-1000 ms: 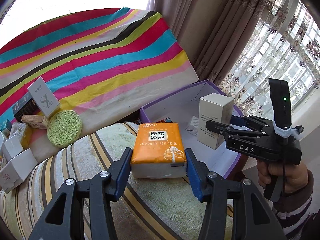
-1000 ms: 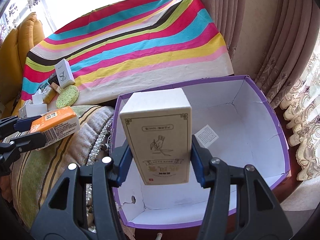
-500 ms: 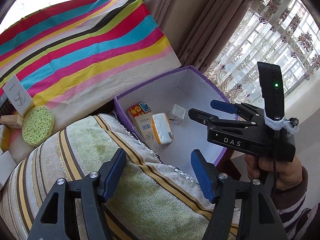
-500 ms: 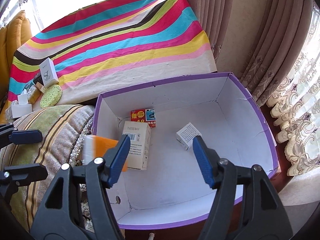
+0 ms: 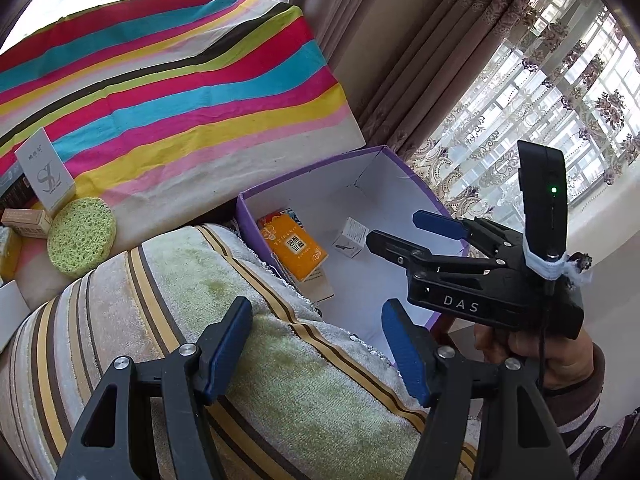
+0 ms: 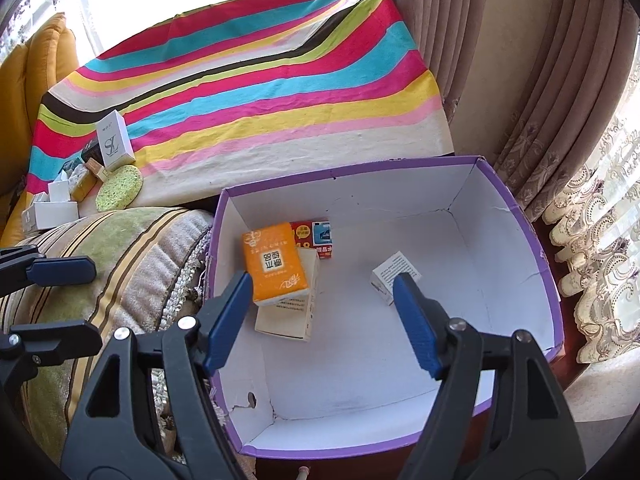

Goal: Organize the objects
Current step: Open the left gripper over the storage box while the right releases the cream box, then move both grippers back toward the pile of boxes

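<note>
A purple cardboard box (image 6: pixel 516 208) with a white inside stands open below my right gripper (image 6: pixel 324 312). Its jaws are opening and hold nothing. In the box an orange tissue pack (image 6: pixel 274 262) lies on top of a cream carton (image 6: pixel 292 312). Behind them is a red-and-blue box (image 6: pixel 316 236), and a small white box (image 6: pixel 394 276) lies to the right. My left gripper (image 5: pixel 316 344) is open and empty over a striped cushion (image 5: pixel 200 280), left of the purple box (image 5: pixel 304 174). The orange pack (image 5: pixel 294 248) and my right gripper (image 5: pixel 400 232) show there too.
A rainbow-striped cloth (image 6: pixel 260 92) covers the surface behind. On its left end are a green round sponge (image 6: pixel 120 188), a white logo box (image 6: pixel 114 140) and several small boxes. Curtains (image 6: pixel 560 100) hang at the right. A person's hand (image 5: pixel 532 356) holds the right gripper.
The orange pack has left my left gripper and the cream carton has left my right gripper. Both now lie in the purple box. Both grippers have opened.
</note>
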`<move>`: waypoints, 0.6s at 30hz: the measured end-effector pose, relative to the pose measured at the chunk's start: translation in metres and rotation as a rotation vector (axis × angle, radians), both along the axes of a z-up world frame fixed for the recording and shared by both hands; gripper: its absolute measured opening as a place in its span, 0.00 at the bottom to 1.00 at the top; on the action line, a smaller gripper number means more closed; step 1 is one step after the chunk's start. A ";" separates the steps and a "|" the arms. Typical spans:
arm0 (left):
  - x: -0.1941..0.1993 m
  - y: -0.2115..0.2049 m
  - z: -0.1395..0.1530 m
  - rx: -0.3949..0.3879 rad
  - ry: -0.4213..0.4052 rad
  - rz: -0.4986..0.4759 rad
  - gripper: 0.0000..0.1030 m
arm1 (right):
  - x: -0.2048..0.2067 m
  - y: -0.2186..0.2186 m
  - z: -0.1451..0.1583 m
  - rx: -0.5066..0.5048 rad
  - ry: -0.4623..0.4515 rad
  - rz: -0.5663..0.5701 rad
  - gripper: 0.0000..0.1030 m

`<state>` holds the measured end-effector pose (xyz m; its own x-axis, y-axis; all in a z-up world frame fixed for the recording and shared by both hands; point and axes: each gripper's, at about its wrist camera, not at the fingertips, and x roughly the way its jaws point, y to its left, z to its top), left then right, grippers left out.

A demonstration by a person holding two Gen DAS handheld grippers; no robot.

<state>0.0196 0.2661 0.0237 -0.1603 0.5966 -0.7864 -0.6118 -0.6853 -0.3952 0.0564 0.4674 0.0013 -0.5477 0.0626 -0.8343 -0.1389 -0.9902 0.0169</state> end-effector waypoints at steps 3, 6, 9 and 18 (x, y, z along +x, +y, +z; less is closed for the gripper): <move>-0.001 -0.008 0.001 0.014 -0.004 0.021 0.66 | -0.002 -0.008 0.002 -0.003 -0.002 0.022 0.77; -0.003 -0.017 0.002 0.026 -0.006 0.044 0.66 | -0.004 -0.019 0.004 0.007 -0.001 0.051 0.78; -0.004 -0.028 0.003 0.035 -0.003 0.071 0.66 | -0.005 -0.032 0.007 -0.006 0.012 0.098 0.78; -0.014 -0.078 0.006 0.060 -0.003 0.197 0.66 | -0.011 -0.069 0.017 -0.023 0.030 0.186 0.79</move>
